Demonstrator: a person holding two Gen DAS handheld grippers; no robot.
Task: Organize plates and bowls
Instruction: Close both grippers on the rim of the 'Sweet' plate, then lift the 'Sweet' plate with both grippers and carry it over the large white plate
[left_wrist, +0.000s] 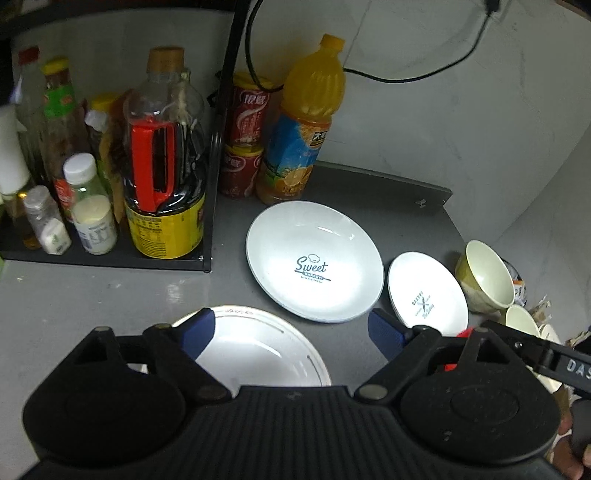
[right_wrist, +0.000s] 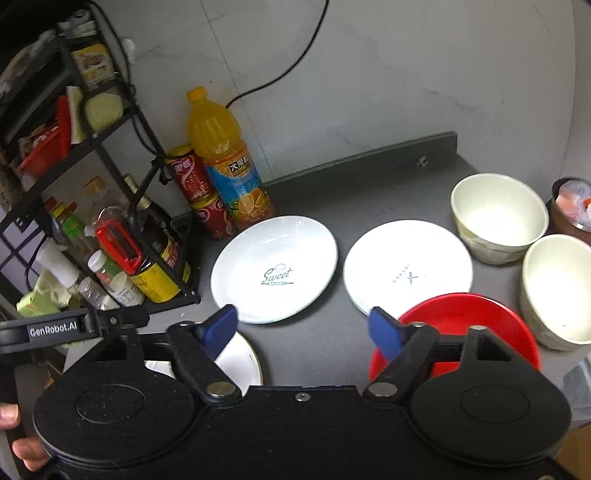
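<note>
Countertop (right_wrist: 314, 192): juice bottle (right_wrist: 221, 158) behind plate (right_wrist: 275, 267).

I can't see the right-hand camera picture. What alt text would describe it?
An open gripper with blue fingertips hovers over a grey counter holding two white plates, a red plate and two cream bowls. An orange juice bottle, red cans and a black shelf rack stand behind, left.
</note>
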